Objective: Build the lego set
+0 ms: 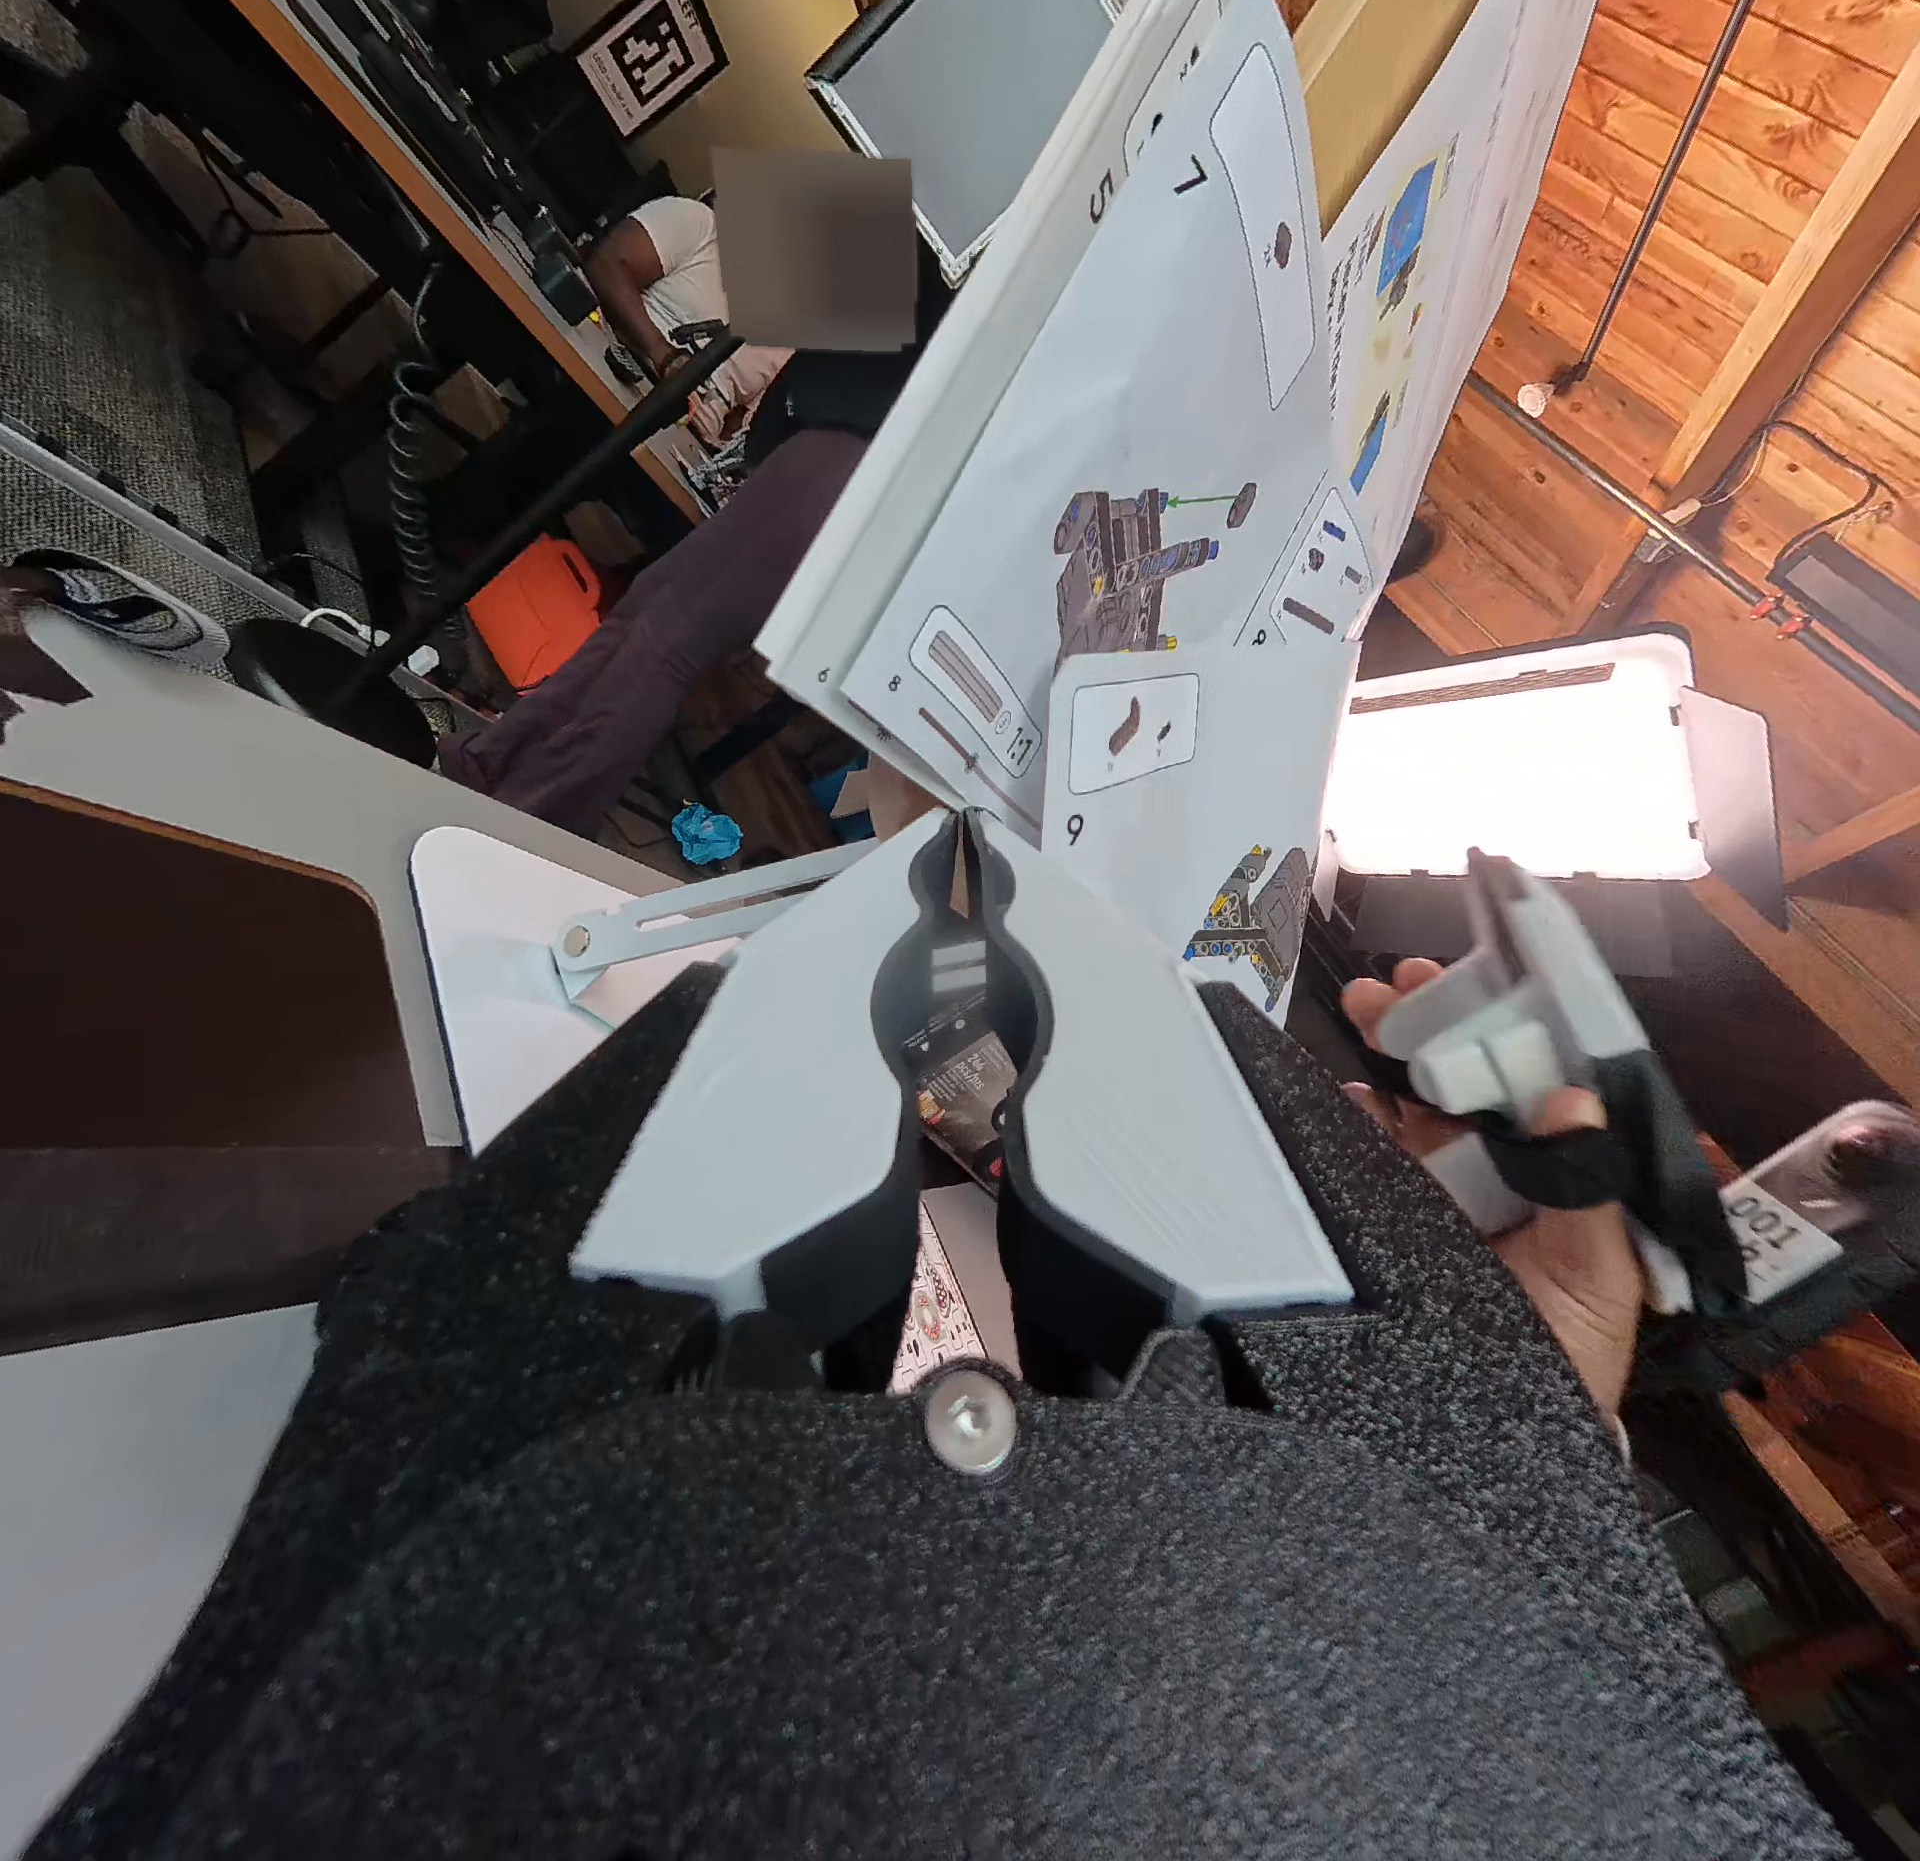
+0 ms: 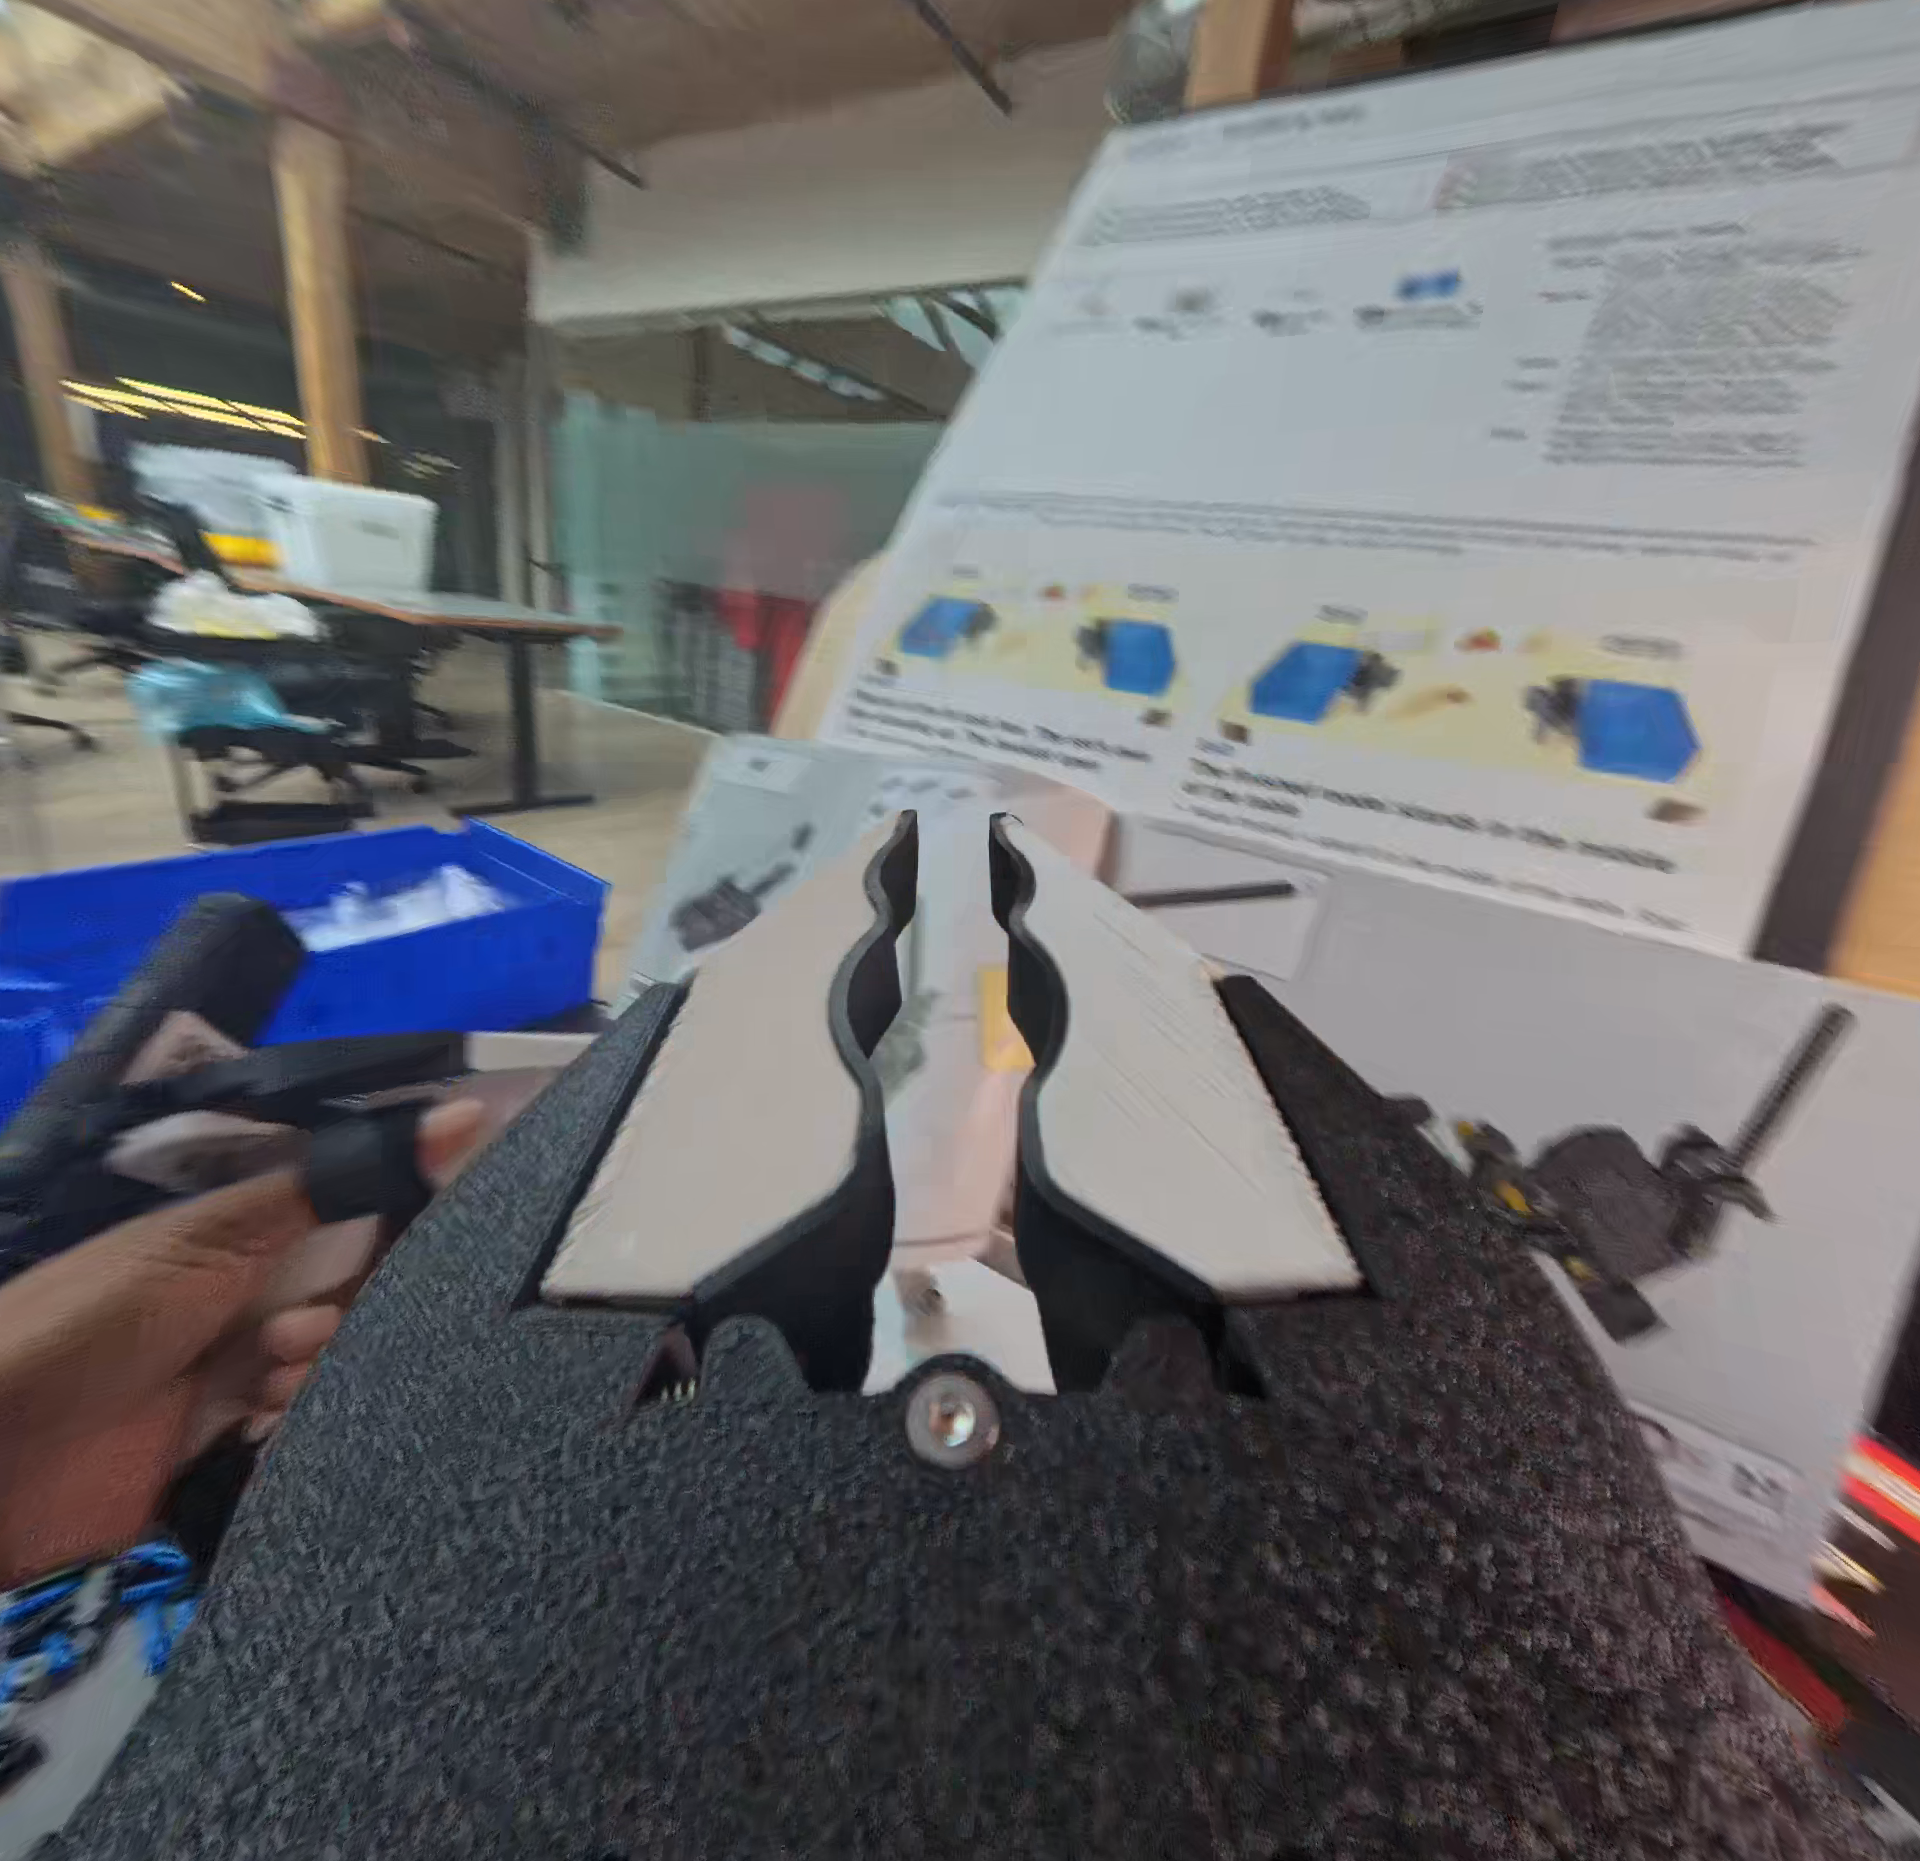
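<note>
My left gripper is shut, its tips pinching the lower corner of a page of the white instruction booklet. The booklet is lifted off the table with its pages fanned open, showing drawings of a dark model. My right gripper is open by a narrow gap and holds nothing. It points at the booklet's pages and also shows, hand-held, at the right of the left wrist view. The right wrist view is blurred. No loose bricks show clearly.
A large printed poster board leans behind the booklet. A blue bin with clear bags stands at the left. A bright light panel glows at the right. A white stand is lower left. A person sits at a far desk.
</note>
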{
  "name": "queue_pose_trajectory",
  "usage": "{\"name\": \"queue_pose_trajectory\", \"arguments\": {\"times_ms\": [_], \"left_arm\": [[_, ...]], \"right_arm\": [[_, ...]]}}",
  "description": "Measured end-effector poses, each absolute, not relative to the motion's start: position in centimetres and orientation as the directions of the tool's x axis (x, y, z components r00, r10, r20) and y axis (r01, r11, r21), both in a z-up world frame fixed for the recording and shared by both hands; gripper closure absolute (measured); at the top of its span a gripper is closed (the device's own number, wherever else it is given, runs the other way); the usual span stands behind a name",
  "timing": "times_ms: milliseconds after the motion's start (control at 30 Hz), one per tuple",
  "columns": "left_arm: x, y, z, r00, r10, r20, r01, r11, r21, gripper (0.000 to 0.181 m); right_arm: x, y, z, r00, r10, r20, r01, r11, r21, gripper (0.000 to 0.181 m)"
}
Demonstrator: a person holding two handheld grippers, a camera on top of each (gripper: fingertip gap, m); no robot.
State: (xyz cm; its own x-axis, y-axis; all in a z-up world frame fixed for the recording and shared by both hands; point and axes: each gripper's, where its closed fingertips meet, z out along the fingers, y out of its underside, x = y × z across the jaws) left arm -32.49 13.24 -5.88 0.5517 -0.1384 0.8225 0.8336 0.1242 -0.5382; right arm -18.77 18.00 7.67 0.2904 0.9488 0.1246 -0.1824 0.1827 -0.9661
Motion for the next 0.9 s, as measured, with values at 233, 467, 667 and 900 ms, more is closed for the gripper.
{"name": "queue_pose_trajectory", "arguments": {"times_ms": [233, 467, 667, 900], "left_arm": [[-32.3, 13.3, -6.0, 0.548, -0.136, 0.825, 0.836, 0.135, -0.533, 0.181], [-32.8, 12.4, -6.7, 0.422, -0.209, 0.882, 0.903, 0.182, -0.389, 0.181], [-32.2, 12.3, -8.0, 0.361, -0.242, 0.900, 0.930, 0.163, -0.329, 0.181], [-31.7, 11.5, -5.3, 0.557, -0.224, 0.800, 0.827, 0.245, -0.506, 0.181]], "right_arm": [[-23.4, 21.2, -1.3, 0.277, 0.913, 0.300, 0.249, 0.233, -0.940, 0.129], [-25.9, 21.0, -0.4, 0.402, 0.806, 0.434, 0.271, 0.348, -0.897, 0.129], [-26.8, 21.1, -0.6, 0.448, 0.794, 0.411, 0.288, 0.307, -0.907, 0.126], [-27.0, 20.9, -1.2, 0.419, 0.764, 0.491, 0.349, 0.364, -0.864, 0.119]]}}
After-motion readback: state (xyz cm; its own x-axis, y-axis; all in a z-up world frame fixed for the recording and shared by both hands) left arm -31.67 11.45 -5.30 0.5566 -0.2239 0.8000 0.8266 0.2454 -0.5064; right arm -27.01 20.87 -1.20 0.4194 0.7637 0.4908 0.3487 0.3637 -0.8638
